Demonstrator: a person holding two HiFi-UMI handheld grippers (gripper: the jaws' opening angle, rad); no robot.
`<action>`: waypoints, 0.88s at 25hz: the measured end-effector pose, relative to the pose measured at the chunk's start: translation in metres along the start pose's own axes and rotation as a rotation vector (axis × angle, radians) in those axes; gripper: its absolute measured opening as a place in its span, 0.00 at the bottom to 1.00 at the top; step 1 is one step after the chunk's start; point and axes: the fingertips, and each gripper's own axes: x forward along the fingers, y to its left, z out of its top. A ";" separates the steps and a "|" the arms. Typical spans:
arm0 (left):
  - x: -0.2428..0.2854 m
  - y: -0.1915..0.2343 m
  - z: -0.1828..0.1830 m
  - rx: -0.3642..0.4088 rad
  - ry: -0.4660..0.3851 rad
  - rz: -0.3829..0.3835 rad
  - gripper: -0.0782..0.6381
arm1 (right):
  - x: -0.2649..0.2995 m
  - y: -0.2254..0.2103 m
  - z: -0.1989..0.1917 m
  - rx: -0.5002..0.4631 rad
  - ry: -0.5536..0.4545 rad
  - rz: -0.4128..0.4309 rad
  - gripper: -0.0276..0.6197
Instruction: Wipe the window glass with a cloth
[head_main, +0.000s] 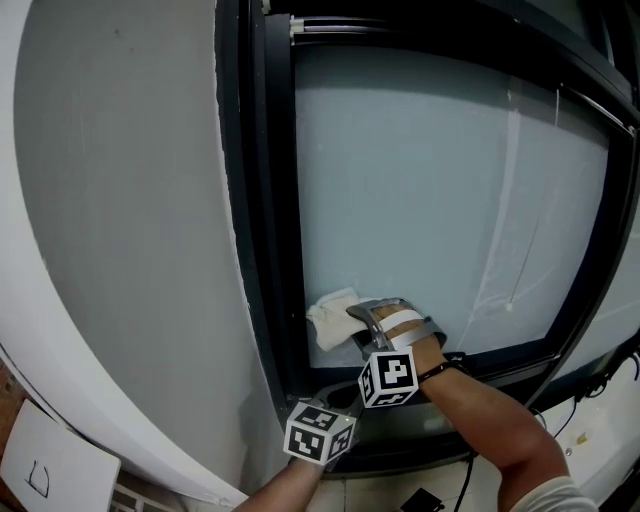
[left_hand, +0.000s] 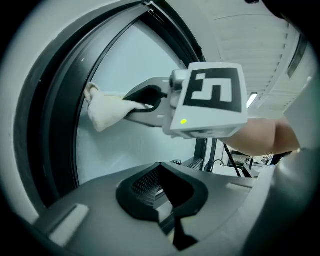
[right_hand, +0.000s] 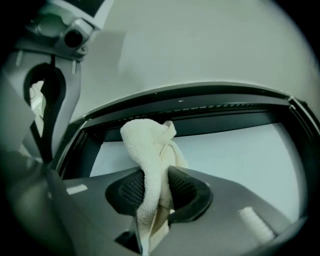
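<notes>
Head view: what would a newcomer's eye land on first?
The cream cloth stands out, clamped in the right gripper and held against the window glass at its lower left corner. Below it the left gripper hangs by the dark frame, jaws together, empty.

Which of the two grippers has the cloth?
The right gripper, clamped on the white cloth at the glass; the left gripper holds nothing.

Three close views of window glass (head_main: 430, 190)

A bunched cream cloth (head_main: 332, 318) seemingly touches the window glass (head_main: 430, 180), lower left.
</notes>
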 end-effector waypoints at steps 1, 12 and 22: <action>0.001 0.000 0.003 0.001 0.000 -0.001 0.13 | -0.009 -0.009 -0.003 -0.009 -0.005 -0.012 0.21; 0.037 -0.039 0.068 0.086 -0.055 -0.082 0.13 | -0.089 -0.202 -0.050 -0.130 0.079 -0.369 0.21; 0.056 -0.054 0.092 0.076 -0.082 -0.113 0.13 | -0.113 -0.342 -0.082 -0.248 0.211 -0.637 0.21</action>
